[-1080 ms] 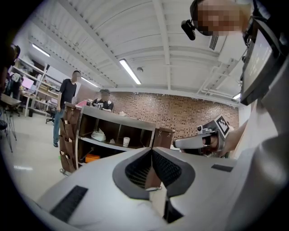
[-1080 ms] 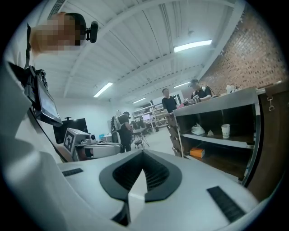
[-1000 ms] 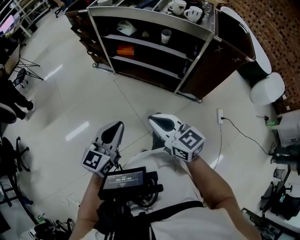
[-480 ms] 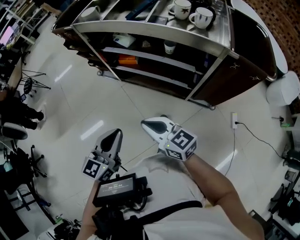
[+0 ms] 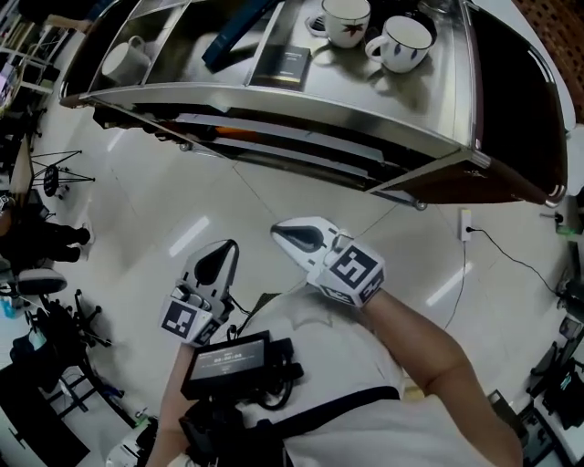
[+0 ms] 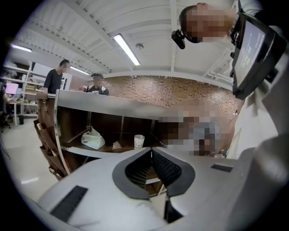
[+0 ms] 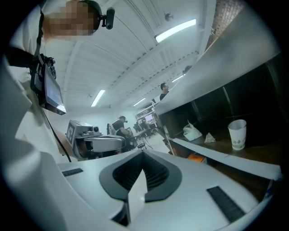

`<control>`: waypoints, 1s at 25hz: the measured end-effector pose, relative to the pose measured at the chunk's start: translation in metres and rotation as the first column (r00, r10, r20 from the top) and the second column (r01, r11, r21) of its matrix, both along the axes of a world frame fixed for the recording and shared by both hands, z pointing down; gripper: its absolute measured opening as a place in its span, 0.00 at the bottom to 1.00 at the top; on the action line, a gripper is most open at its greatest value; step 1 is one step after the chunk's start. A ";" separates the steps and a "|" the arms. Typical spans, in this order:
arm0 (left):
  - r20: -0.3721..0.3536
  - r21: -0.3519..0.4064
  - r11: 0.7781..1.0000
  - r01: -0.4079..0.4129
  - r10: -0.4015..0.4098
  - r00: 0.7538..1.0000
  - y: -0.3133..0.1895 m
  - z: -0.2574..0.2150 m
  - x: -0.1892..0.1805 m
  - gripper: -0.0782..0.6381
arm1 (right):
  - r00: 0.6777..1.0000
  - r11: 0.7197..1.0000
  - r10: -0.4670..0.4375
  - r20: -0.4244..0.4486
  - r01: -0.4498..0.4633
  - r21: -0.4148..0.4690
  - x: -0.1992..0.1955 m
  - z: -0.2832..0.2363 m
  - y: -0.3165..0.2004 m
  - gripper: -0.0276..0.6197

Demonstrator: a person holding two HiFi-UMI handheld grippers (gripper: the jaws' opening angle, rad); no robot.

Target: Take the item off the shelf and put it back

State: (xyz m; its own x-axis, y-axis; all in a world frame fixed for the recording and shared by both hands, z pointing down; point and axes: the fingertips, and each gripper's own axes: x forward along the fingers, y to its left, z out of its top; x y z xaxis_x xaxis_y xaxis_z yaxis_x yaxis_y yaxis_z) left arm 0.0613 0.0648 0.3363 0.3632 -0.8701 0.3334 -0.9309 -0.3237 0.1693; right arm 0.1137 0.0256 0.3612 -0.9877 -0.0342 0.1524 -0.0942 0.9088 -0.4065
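Note:
A dark shelf unit with a metal top (image 5: 301, 114) stands in front of me. On its middle shelf are a white paper cup (image 7: 237, 134), a white bag (image 7: 192, 132) and a small crumpled scrap (image 7: 210, 137); an orange item (image 7: 196, 158) lies one shelf lower. The left gripper view shows the same paper cup (image 6: 139, 141) and bag (image 6: 93, 139). My left gripper (image 5: 224, 244) and right gripper (image 5: 276, 232) hover over the floor short of the shelf, side by side. Both are shut and hold nothing. Each points at the shelf front: left gripper (image 6: 151, 150), right gripper (image 7: 143, 153).
On the shelf top sit two mugs (image 5: 345, 20) (image 5: 401, 43), a third mug (image 5: 126, 59) and a dark flat box (image 5: 283, 66). A wall socket with a cable (image 5: 467, 223) is at floor level to the right. Chairs and a tripod (image 5: 55, 173) stand at the left; people stand beyond the shelf.
The shelf has come much closer and now fills the top of the head view. Both grippers have been carried forward toward it, still shut and empty.

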 end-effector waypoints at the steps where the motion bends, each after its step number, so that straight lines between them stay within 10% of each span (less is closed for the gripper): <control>1: 0.006 -0.003 1.000 0.003 -0.002 1.000 -0.010 0.001 -0.005 0.13 | 1.000 1.000 -0.003 0.001 0.003 0.007 -0.003 0.000 -0.008 0.05; 25: -0.059 0.043 0.999 -0.031 0.033 0.998 -0.043 0.029 -0.102 0.13 | 0.982 0.981 0.151 -0.114 -0.134 0.144 -0.075 0.009 -0.070 0.05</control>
State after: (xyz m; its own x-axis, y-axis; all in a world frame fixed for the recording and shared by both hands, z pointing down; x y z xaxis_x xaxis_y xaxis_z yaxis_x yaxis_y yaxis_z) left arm -0.0405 0.0215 0.3654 0.4093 -0.8705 0.2733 -0.9086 -0.3614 0.2094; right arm 0.0387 -0.0443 0.3698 -0.9451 -0.2016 0.2573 -0.2682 0.9281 -0.2581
